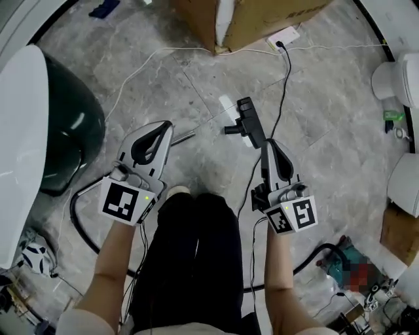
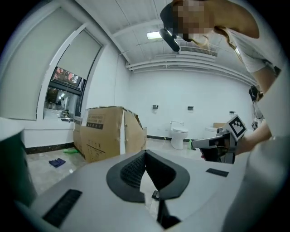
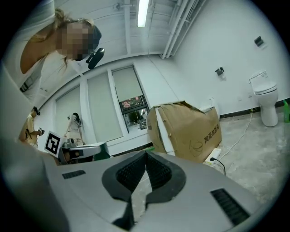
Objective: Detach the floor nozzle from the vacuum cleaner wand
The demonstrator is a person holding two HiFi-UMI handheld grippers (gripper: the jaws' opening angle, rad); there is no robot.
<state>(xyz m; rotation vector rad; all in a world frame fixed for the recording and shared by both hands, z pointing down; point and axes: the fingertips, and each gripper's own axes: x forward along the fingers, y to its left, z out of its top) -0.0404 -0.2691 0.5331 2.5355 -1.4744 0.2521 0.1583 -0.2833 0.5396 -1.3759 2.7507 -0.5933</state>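
The black floor nozzle (image 1: 247,122) lies on the grey stone floor, seemingly apart from the wand. A short silver stretch of the wand (image 1: 184,137) shows to its left; the rest runs under my left gripper (image 1: 167,128). Both grippers are held high above the floor, pointing forward and nearly level. The left gripper (image 2: 145,152) is shut with nothing between its pads. My right gripper (image 1: 268,144) hangs over the floor just below the nozzle in the head view. It (image 3: 146,154) is shut and empty too. Neither touches the nozzle or the wand.
A cardboard box (image 1: 262,19) stands ahead with a white power strip (image 1: 283,37) and a black cable (image 1: 285,78) beside it. A dark green bin (image 1: 72,131) is at the left, toilets (image 1: 396,78) at the right. A black hose (image 1: 74,219) loops by the person's legs.
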